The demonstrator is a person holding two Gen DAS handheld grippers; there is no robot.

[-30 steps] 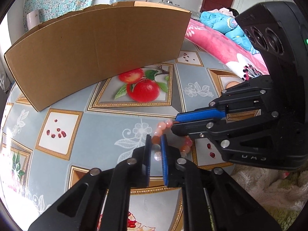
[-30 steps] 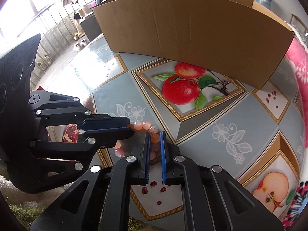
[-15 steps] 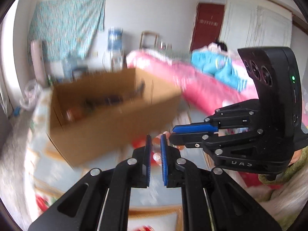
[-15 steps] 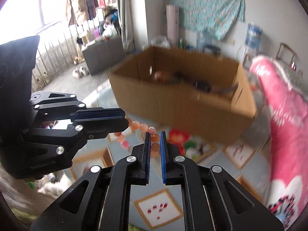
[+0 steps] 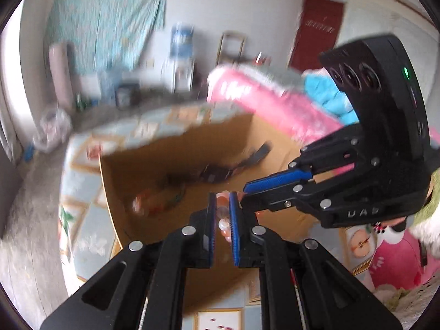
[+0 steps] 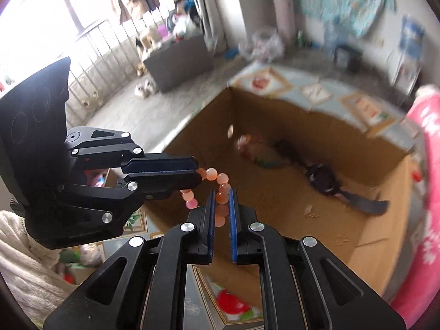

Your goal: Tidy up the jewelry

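Both pairs of jaws are clamped on the bead bracelet (image 6: 220, 192) — the right gripper (image 6: 221, 214) on one side of the loop, the left gripper (image 5: 221, 220) on the other. It hangs over the cardboard box (image 6: 288, 206), near its front wall, both grippers angled down into it.

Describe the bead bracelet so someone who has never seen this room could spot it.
Find the open cardboard box on the patterned cloth. Just above its near wall, the left gripper and right gripper pinch the bead bracelet: round peach-pink beads, the only jewelry held up.
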